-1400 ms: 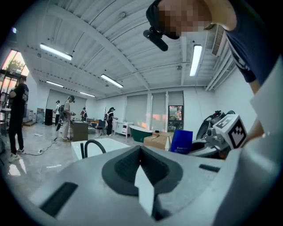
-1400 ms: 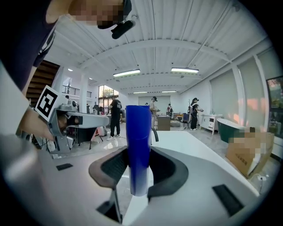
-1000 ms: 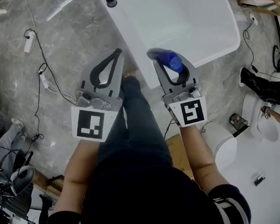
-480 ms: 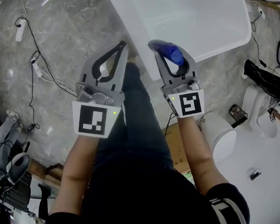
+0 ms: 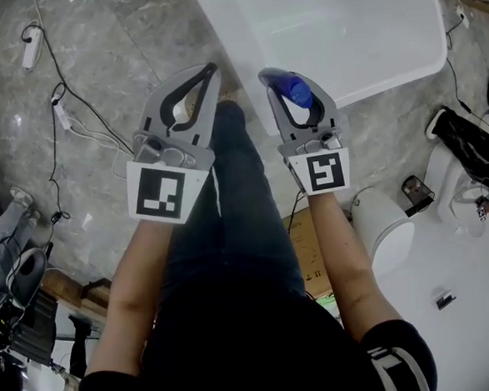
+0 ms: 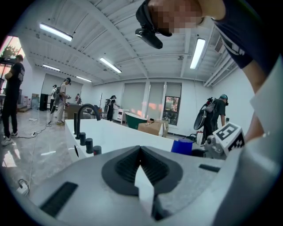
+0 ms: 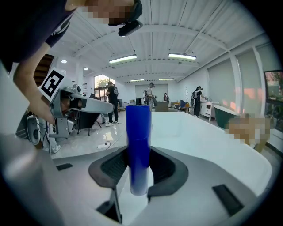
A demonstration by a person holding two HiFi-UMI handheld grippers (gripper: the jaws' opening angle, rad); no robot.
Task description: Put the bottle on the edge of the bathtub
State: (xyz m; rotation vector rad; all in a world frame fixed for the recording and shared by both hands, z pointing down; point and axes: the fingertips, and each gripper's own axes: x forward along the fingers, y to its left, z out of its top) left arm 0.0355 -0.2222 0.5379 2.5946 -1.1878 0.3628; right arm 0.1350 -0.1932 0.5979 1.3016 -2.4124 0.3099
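Observation:
A blue bottle stands upright between my right gripper's jaws, which are shut on it. From above, the bottle hangs over the near corner of the white bathtub, still in the right gripper. My left gripper hovers beside it over the floor and the person's leg, left of the tub's corner. Its jaws are shut with nothing in them. The left gripper view also shows the bottle at the right and the tub's rim.
A black faucet and knobs stand on the tub's far end. Cables trail over the marble floor at the left. White toilets stand at the right, with a cardboard box by the person's leg. People stand in the background.
The tub has slid rightward in the head view as the camera shifted. Both grippers keep nearly the same places, and the bottle stays in the right gripper.

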